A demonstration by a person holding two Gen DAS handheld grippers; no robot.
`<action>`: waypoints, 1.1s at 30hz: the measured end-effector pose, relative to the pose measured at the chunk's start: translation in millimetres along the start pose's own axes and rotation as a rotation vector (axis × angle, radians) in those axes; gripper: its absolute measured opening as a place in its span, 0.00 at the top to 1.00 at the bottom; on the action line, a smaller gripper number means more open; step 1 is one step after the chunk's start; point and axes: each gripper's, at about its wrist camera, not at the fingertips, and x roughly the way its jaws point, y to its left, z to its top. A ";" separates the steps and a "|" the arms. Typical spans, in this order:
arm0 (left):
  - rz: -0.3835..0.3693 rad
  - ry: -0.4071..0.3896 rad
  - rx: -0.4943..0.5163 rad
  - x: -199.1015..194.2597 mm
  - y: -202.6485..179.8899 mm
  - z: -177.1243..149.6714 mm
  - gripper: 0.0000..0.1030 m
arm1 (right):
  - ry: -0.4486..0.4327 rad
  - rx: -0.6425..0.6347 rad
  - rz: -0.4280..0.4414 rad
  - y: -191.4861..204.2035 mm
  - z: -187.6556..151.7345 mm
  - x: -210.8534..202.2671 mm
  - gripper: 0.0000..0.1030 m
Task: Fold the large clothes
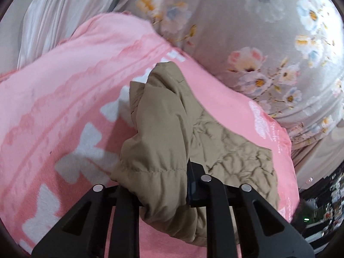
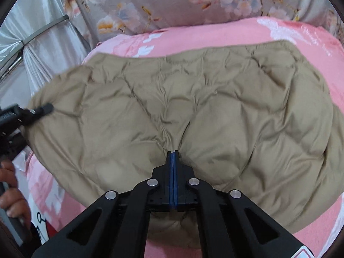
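Mid-fold: both tools pinch a tan quilted jacket (image 2: 193, 107) spread on the pink blanket (image 2: 215, 30), right tool (image 2: 173, 153) at lower centre, left tool (image 1: 187, 172) clamping a bunched edge. Next, likely, carrying both edges across together.

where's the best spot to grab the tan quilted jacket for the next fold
Probably the jacket's far edge, where it lies flat and thin on the pink blanket; come in low from beyond it. The puffy middle offers only a pinch, like the one the right gripper has. The left gripper already clamps the bunched part.
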 end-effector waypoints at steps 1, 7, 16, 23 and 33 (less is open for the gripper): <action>-0.028 -0.016 0.005 -10.4 -6.6 0.9 0.85 | 0.016 0.016 0.020 -1.0 -1.4 5.4 0.99; -0.115 -0.078 0.115 -46.8 -50.6 7.2 0.86 | 0.089 0.119 0.217 3.3 2.8 48.0 0.99; -0.201 0.015 0.349 -6.7 -177.6 -6.6 0.86 | 0.085 0.189 0.186 -21.1 -3.7 -8.3 0.99; -0.208 0.160 0.435 47.6 -244.5 -54.1 0.86 | 0.054 0.249 -0.074 -107.9 -46.5 -88.4 0.99; -0.086 0.304 0.565 105.6 -275.0 -125.5 0.82 | 0.054 0.316 -0.131 -149.2 -62.0 -100.3 0.92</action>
